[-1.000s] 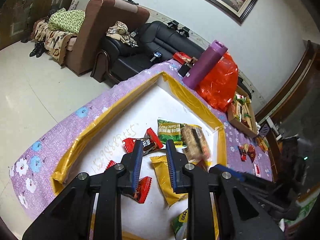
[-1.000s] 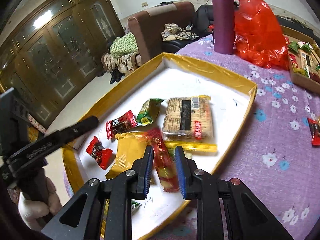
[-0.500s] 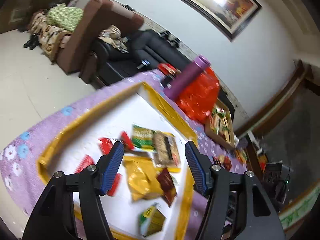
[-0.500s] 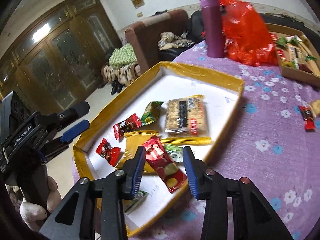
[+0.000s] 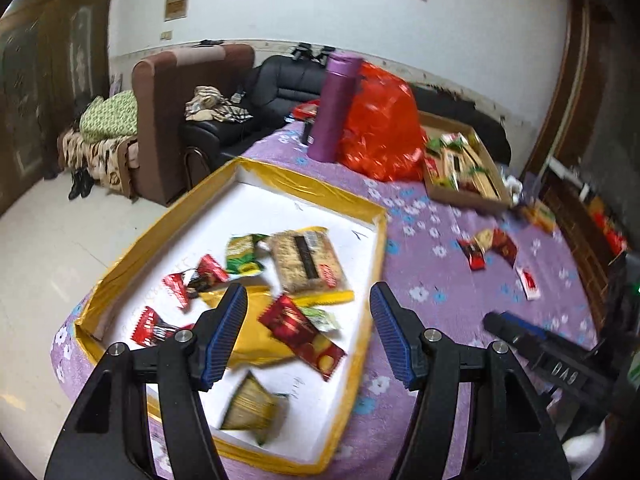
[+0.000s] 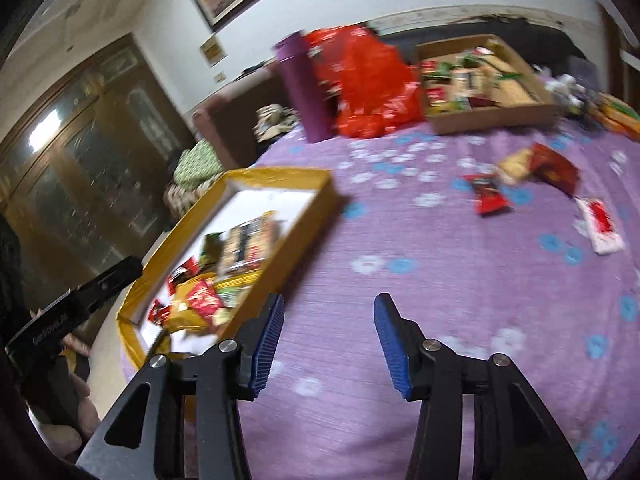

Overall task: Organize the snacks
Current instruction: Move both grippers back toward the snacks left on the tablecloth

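A yellow-rimmed white tray (image 5: 320, 194) (image 6: 304, 216) on the purple flowered cloth holds several snack packets, among them a biscuit pack (image 5: 306, 260), a yellow bag (image 5: 256, 340) and a red packet (image 5: 302, 332). My left gripper (image 5: 308, 334) is open and empty above the tray's near right part. My right gripper (image 6: 328, 344) is open and empty over bare cloth to the right of the tray. Loose snacks lie on the cloth: a small red packet (image 6: 488, 196) (image 5: 476, 256), a dark red packet (image 6: 554, 166) and a white-red packet (image 6: 602, 226).
A purple flask (image 5: 334, 106) and a red plastic bag (image 5: 380, 124) stand at the table's far side. A cardboard box (image 5: 464, 168) (image 6: 484, 84) of snacks sits at the far right. Sofas and an armchair (image 5: 180, 112) stand behind.
Both grippers opened wide. The right gripper let the red packet go in the tray and swung right over the cloth. The left gripper pulled back and turned right.
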Available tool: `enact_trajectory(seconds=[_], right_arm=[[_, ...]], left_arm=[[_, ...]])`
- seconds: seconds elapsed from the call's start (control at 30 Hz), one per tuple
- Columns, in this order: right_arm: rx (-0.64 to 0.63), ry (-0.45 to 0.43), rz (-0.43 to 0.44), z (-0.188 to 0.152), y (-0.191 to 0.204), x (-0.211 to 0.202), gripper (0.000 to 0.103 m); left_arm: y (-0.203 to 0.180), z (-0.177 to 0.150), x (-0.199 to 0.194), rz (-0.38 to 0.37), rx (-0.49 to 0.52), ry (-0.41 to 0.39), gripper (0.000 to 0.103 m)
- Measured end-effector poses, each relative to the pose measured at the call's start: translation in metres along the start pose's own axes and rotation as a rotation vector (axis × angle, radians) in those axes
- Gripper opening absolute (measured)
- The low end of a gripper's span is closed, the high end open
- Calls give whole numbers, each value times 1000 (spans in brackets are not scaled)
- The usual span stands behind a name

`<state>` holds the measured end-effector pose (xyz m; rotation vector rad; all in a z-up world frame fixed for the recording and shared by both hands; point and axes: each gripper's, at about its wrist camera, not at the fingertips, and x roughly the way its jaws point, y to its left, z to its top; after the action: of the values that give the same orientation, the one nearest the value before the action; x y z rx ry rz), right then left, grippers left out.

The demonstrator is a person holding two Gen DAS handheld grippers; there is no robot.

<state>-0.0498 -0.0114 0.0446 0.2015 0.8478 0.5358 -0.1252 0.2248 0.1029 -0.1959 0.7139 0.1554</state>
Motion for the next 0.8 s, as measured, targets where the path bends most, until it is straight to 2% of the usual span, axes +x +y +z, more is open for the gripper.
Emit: enact_trajectory(seconds=[0.13, 0.33, 0.5, 0.8], right_arm=[[50, -36, -32, 0, -35, -21, 52], [90, -71, -55, -3, -67, -42, 55], [109, -83, -63, -4, -83, -49, 55], [139, -111, -89, -1, -105, -63, 55]], left_arm=[[-27, -3, 1, 12, 59, 22, 63], [-59, -6, 2, 30, 130, 34, 63], [-78, -8, 1, 67, 187, 28, 63], [-94, -9, 7, 78, 229, 40, 63]])
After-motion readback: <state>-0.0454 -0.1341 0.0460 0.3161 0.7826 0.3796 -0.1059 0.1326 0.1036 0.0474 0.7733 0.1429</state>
